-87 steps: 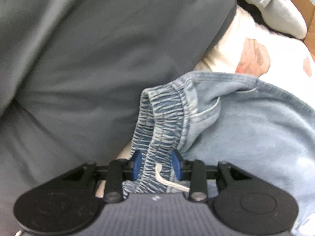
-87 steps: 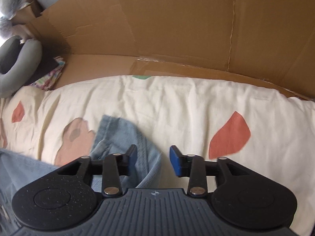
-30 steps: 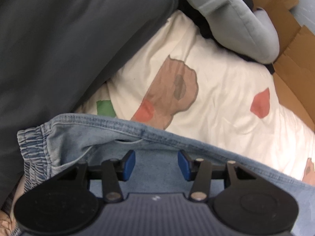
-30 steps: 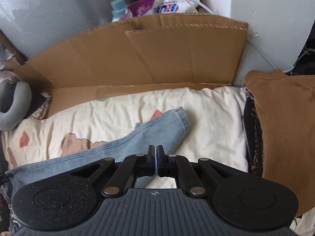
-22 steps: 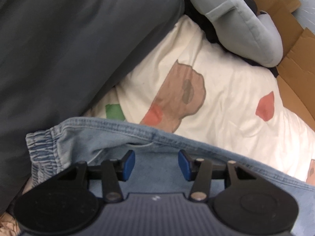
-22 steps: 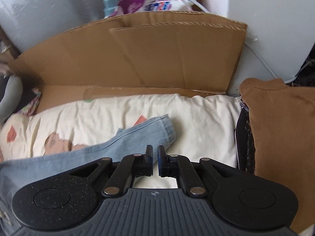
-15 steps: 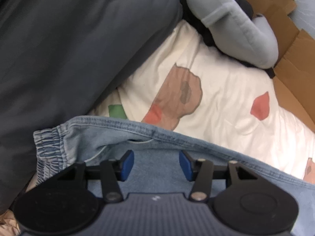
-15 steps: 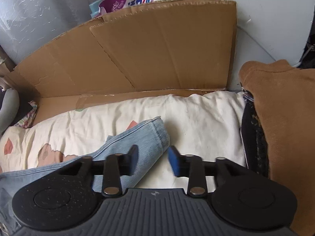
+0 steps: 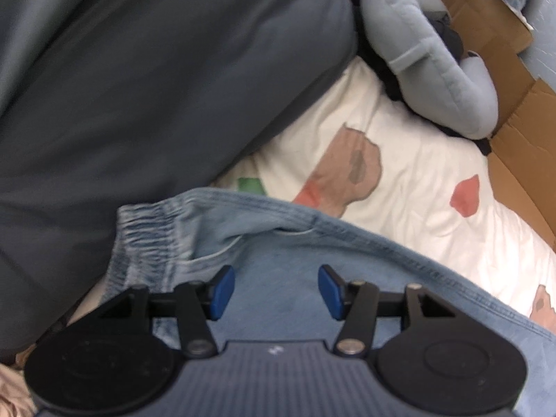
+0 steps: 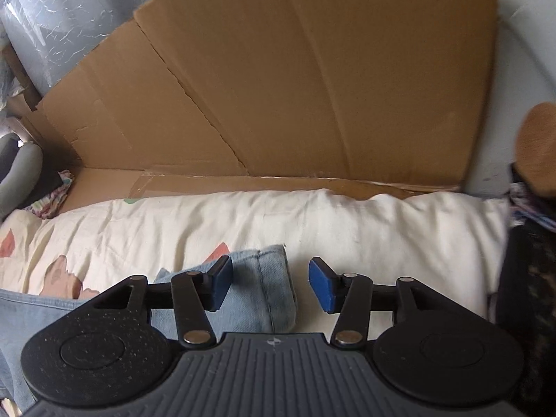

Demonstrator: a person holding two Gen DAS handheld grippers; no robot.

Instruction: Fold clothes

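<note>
Light blue jeans [image 9: 299, 264] lie on a cream sheet with printed patches [image 9: 410, 180]. In the left wrist view the elastic waistband [image 9: 149, 229] bunches at the left. My left gripper [image 9: 276, 290] hovers open over the denim just right of the waistband, holding nothing. The right wrist view shows the leg hem [image 10: 267, 278] on the sheet [image 10: 347, 222]. My right gripper [image 10: 269, 286] is low over that hem with its jaws opening. The hem lies between them, near the left pad, and neither pad presses on it.
A dark grey blanket [image 9: 139, 87] fills the left. A grey stuffed cushion [image 9: 434, 59] lies beyond the sheet. A cardboard wall [image 10: 295, 87] stands behind the bed. A brown garment [image 10: 537, 149] and dark patterned cloth [image 10: 528, 278] sit at the right.
My right gripper went from shut to open and dropped down close over the leg hem. My left gripper stayed open and drew back a little, so the waistband shows further in from the left.
</note>
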